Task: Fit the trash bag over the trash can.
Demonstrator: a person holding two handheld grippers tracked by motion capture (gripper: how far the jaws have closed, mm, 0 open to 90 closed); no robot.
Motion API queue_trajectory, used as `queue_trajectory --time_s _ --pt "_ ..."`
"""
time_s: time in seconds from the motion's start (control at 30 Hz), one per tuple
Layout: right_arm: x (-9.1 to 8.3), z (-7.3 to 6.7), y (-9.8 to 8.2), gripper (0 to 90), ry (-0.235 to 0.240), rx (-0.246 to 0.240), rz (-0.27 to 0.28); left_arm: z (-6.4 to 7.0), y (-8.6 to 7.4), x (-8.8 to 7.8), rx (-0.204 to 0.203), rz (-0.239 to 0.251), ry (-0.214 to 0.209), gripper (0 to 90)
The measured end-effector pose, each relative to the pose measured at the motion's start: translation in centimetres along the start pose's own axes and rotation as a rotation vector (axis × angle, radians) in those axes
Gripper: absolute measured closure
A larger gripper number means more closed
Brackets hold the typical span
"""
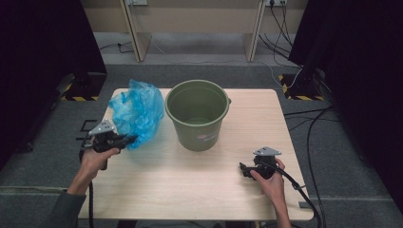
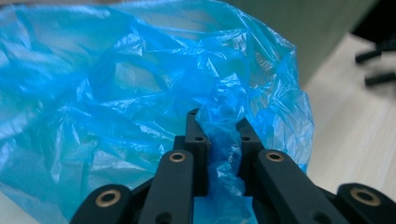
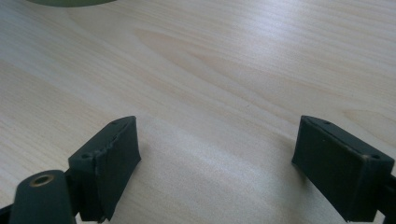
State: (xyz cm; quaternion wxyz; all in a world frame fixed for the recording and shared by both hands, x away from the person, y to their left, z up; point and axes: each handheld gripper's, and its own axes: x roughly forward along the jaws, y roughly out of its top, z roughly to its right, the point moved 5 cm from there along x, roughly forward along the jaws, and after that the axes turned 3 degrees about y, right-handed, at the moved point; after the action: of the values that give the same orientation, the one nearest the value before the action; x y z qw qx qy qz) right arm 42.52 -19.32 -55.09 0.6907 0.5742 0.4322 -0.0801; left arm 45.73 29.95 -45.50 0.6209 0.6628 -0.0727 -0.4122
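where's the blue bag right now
In the high view the blue bag sits left of the green bucket, pinched by the left gripper.

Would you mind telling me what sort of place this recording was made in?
Probably a lab or recording workspace: black curtains flank a small wooden table, cables trail over grey carpet, and hazard-striped stand bases sit beside it.

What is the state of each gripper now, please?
Left gripper: shut on the blue plastic bag, a fold pinched between its jaws.
Right gripper: open, holding nothing, over the table.
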Motion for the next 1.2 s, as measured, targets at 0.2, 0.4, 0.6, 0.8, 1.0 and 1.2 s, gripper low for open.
queue_trajectory --time_s 0.2,0.4,0.6,0.8,1.0,1.2 --pt "0.0 0.1 0.0 14.3 -0.001 -0.004 0.0 -0.9 4.5 -0.1 0.029 0.01 0.028 80.9" --pt "0.0 0.0 0.0 14.3 0.001 0.001 0.001 -1.0 8.1 0.4 0.047 0.0 0.032 81.1" --pt "0.0 0.1 0.0 14.3 0.001 -0.003 0.0 -0.7 11.6 0.8 0.049 0.012 0.022 81.2" --pt "0.0 0.1 0.0 14.1 0.002 -0.003 0.001 1.0 15.7 1.8 0.092 0.041 0.011 81.2" --pt "0.0 0.1 0.0 14.1 0.002 -0.004 -0.003 5.4 18.9 4.2 0.199 0.053 -0.024 81.2" --pt "0.0 0.1 0.0 14.1 0.001 -0.005 -0.002 10.6 19.3 7.5 0.305 0.011 -0.096 81.1"
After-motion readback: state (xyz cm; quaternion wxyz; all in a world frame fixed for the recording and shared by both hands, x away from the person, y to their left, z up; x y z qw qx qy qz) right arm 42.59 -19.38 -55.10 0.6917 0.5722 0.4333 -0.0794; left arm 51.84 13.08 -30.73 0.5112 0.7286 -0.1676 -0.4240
